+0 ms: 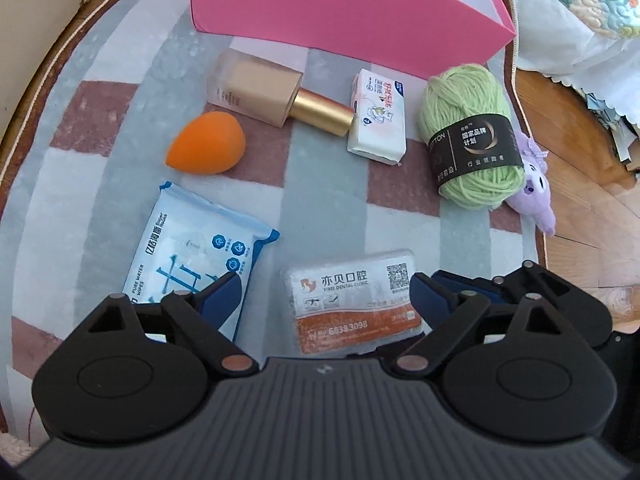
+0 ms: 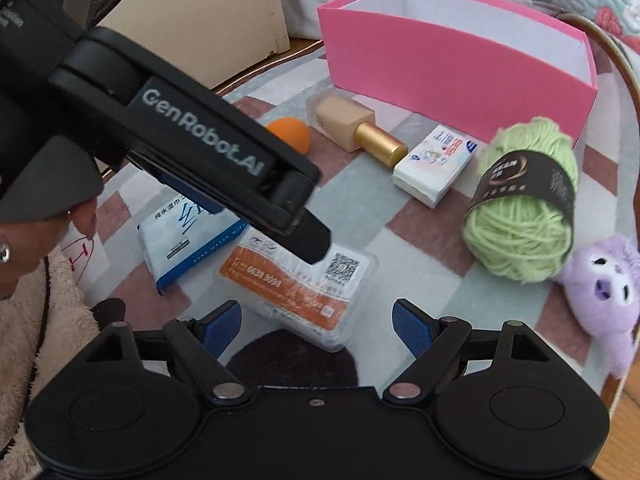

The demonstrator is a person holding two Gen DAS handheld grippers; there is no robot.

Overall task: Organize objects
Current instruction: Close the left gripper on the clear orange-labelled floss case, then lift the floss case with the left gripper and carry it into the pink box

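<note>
On a checked rug (image 1: 324,216) lies a dental pack (image 1: 354,300), near; the left gripper (image 1: 320,284) straddles it, jaws wide, pads not touching; the right gripper (image 2: 316,312) hangs wide open, nothing held; the pink box (image 1: 344,12) stands far, yarn (image 1: 470,136) at right.

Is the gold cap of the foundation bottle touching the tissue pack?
Touching. Left wrist view: the foundation bottle's gold cap butts against the tissue pack, no gap.
</note>
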